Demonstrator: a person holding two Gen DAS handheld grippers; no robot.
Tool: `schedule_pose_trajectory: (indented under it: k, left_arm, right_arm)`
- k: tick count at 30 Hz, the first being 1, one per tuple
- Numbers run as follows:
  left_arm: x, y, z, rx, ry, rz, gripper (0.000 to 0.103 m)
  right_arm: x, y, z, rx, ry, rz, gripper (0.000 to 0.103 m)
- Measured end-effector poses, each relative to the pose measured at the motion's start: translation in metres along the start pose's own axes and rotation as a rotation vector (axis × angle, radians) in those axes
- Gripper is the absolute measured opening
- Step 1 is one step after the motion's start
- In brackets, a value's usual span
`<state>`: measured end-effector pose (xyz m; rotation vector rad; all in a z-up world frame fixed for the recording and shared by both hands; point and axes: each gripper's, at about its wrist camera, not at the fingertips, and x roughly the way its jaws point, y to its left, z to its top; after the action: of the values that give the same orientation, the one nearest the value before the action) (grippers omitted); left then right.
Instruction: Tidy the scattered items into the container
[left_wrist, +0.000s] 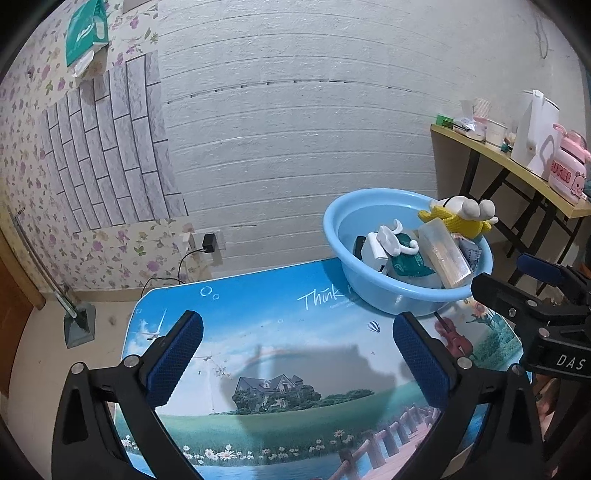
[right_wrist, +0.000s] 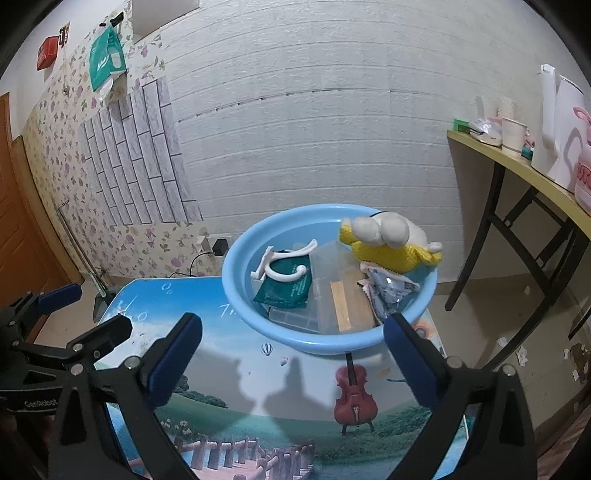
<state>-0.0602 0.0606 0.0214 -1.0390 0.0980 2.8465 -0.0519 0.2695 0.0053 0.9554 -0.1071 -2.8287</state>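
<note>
A light blue basin stands at the far right of a small table with a printed landscape top. In it lie a yellow and white plush toy, a white hook, a dark green packet, a clear box of wooden sticks and a white charger block. My left gripper is open and empty above the table. My right gripper is open and empty just before the basin.
A yellow side table at the right holds a white kettle, cups and a pink container. A wall socket with a black plug sits behind the table. A green tissue pack hangs on the wall.
</note>
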Motion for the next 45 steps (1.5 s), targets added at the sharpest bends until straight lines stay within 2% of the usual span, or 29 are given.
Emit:
schedule_pose_trajectory:
  k: [8, 21, 29, 34, 45]
  left_arm:
    - [0.004, -0.001, -0.002, 0.009, 0.011, 0.03, 0.103]
    - [-0.006, 0.0, -0.002, -0.02, 0.005, 0.01, 0.103]
    - [-0.015, 0.003, -0.002, -0.053, 0.005, 0.031, 0.103]
    - [-0.017, 0.009, -0.003, -0.08, 0.008, 0.004, 0.103]
    - [-0.016, 0.002, -0.002, -0.039, 0.002, 0.016, 0.103]
  right_arm:
    - [0.001, 0.0, -0.002, 0.002, 0.004, 0.007, 0.101]
    - [-0.005, 0.003, -0.007, -0.001, -0.001, 0.012, 0.101]
    - [-0.009, 0.006, -0.005, 0.0, 0.0, 0.03, 0.101]
    - [-0.01, 0.006, -0.005, 0.0, 0.005, 0.031, 0.101]
    - [-0.009, 0.004, -0.006, 0.002, 0.005, 0.027, 0.101]
